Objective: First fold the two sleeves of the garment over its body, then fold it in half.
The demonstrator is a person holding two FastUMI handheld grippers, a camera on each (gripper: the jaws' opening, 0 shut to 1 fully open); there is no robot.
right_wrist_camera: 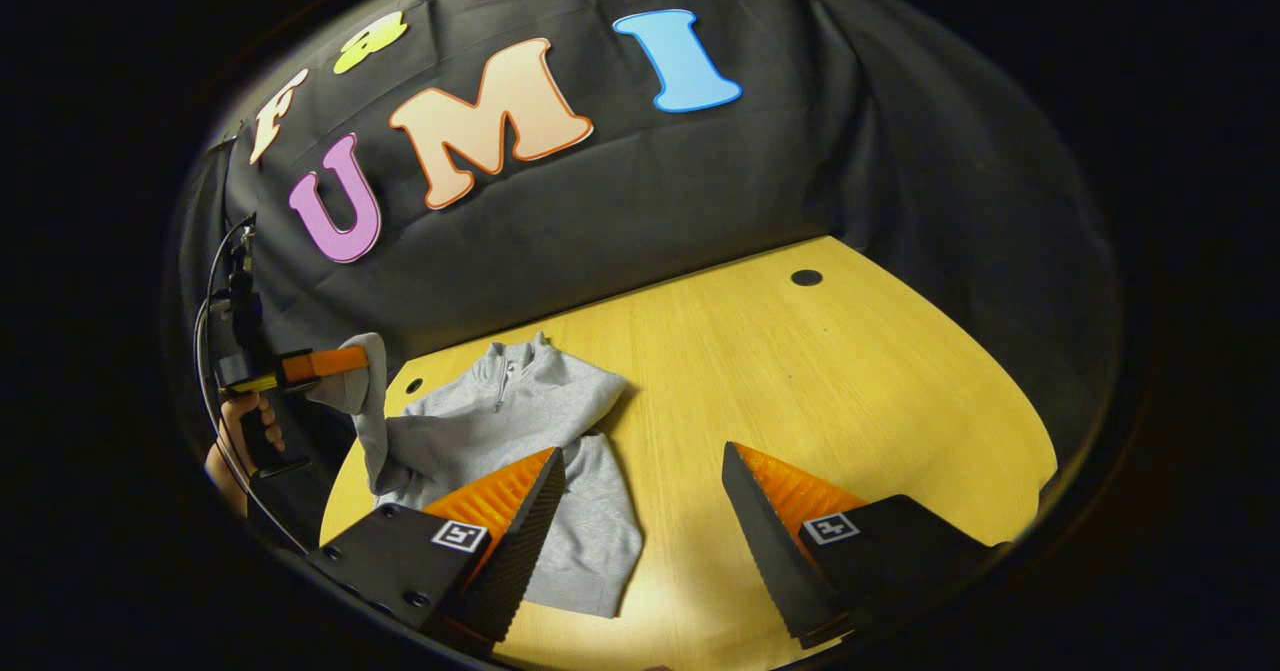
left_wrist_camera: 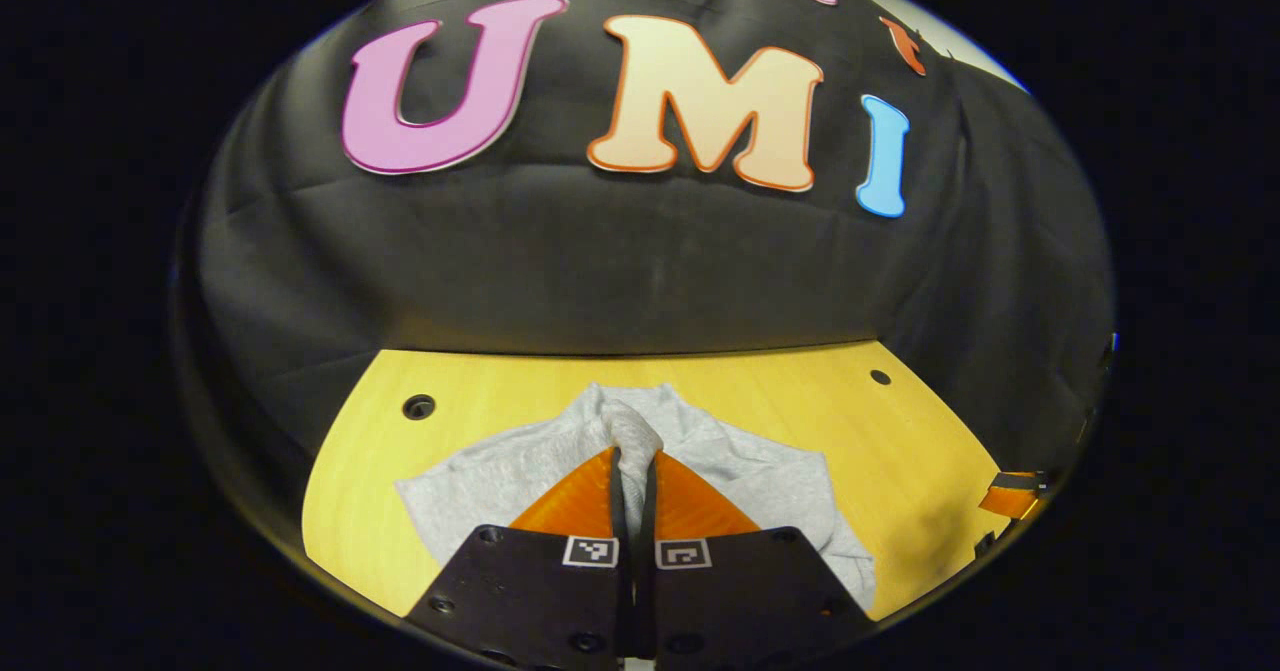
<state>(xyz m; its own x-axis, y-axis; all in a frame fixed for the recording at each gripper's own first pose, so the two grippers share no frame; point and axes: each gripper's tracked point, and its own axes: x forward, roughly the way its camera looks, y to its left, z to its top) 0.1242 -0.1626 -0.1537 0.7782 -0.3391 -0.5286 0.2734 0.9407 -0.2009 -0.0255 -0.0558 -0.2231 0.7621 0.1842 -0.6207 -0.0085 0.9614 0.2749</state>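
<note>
My left claw point(left_wrist_camera: 634, 471) is clamped on the sleeve point(left_wrist_camera: 628, 429) of the grey top point(left_wrist_camera: 740, 471), both fingers pinching a ridge of cloth; in the right gripper view I see that claw point(right_wrist_camera: 345, 361) lifted off the worktop's point(right_wrist_camera: 850, 371) left edge, a hand point(right_wrist_camera: 240, 431) on its grip, the sleeve hanging from it down to the body. My worry is the pinch: it looks thin, so a quick swing could let the cloth slip out, or it could drag the whole top leftward off the edge, since the body lies close to that rim. The top point(right_wrist_camera: 520, 421) sits on the left part of the worktop, collar toward the wall, one sleeve seemingly already over the chest. My right claw point(right_wrist_camera: 640, 511) hovers with its jaws wide, holding nothing, just right of the hem. Further right the wood is bare to the far rim, so I judge there is plenty of room to carry the fold that way
</note>
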